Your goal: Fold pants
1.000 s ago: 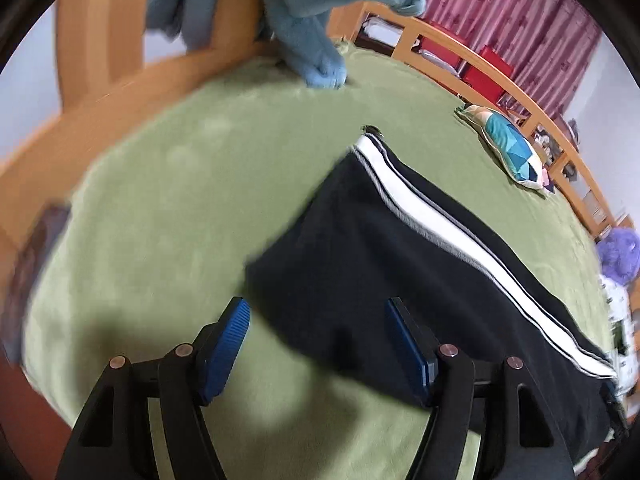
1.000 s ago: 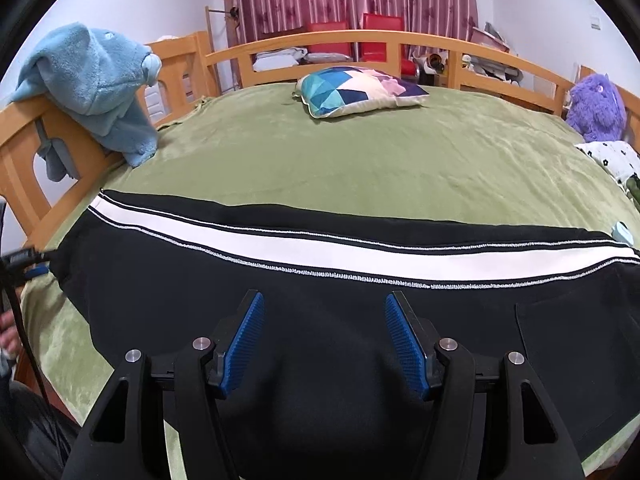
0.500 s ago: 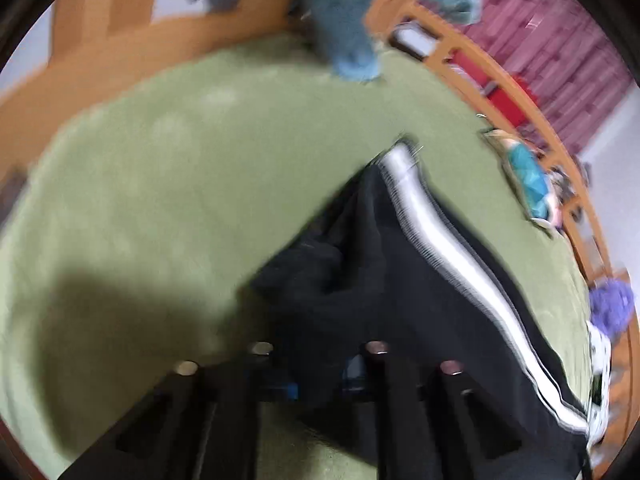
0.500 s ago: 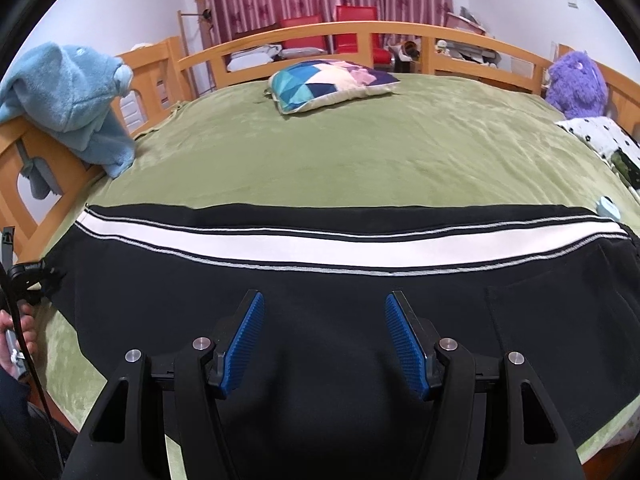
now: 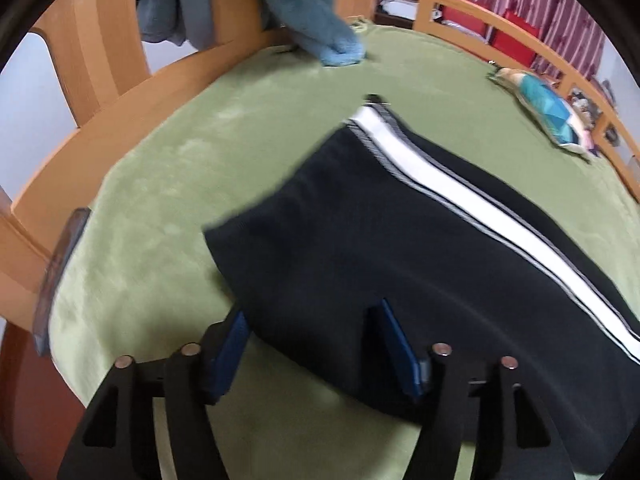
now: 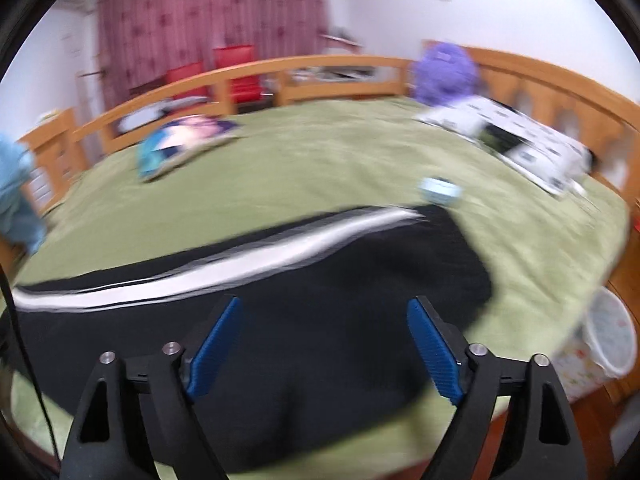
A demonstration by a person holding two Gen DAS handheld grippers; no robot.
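Note:
Black pants (image 5: 400,240) with a white side stripe (image 5: 460,188) lie flat along the near edge of a green bed (image 5: 200,160). My left gripper (image 5: 312,332) is open, with its blue pads either side of the near corner of the leg end; the cloth lies between the jaws, not pinched. In the right wrist view the pants (image 6: 320,320) stretch left to right, blurred. My right gripper (image 6: 324,336) is open and empty above the black cloth near the waist end.
A wooden bed rail (image 5: 120,92) rings the bed, with a blue plush throw (image 5: 316,28) hung over it. A patterned pillow (image 6: 180,148), a purple plush toy (image 6: 444,72), spotted bedding (image 6: 520,144) and a small pale blue item (image 6: 440,190) lie on the bed. A white bin (image 6: 608,332) stands by the bed.
My left gripper closed on the leg corner half a second ago and has opened again; the bunched cloth lies flat. My right gripper has swung right towards the waist end, still open.

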